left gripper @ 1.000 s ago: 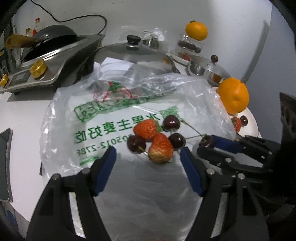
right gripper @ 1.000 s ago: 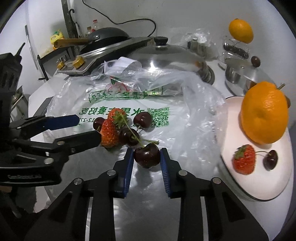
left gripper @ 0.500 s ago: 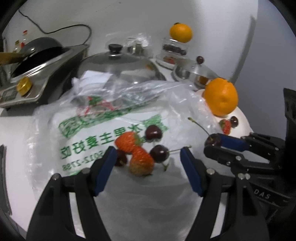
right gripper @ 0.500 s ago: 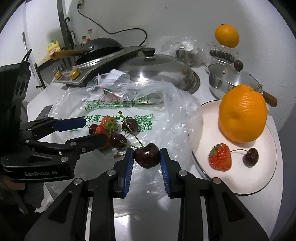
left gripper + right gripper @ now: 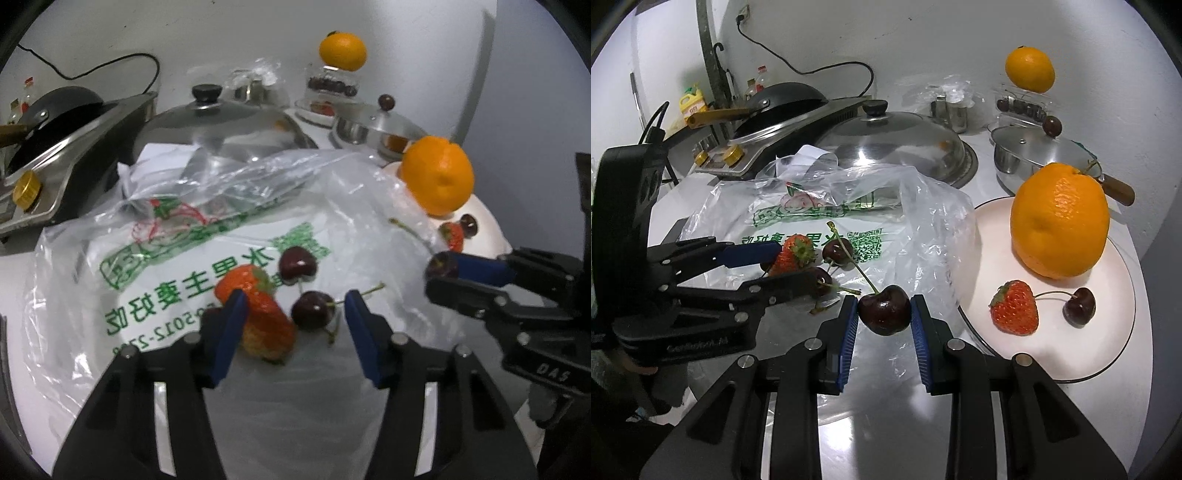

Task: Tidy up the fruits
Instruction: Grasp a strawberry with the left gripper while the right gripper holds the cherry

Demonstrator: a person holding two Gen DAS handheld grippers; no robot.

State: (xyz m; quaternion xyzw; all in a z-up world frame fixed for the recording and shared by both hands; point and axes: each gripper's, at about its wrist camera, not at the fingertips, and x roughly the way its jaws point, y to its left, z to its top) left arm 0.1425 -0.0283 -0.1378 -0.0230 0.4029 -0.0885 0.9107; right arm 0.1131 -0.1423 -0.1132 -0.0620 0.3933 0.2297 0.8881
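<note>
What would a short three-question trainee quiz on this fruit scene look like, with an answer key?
1. True or false: the right gripper holds a cherry.
2. Which fruits lie on the plate? A) orange, strawberry, cherry B) two bananas C) none
3. Fill in: the left gripper is closing around a ____ on the plastic bag.

Key: 1 true; 2 A; 3 strawberry.
</note>
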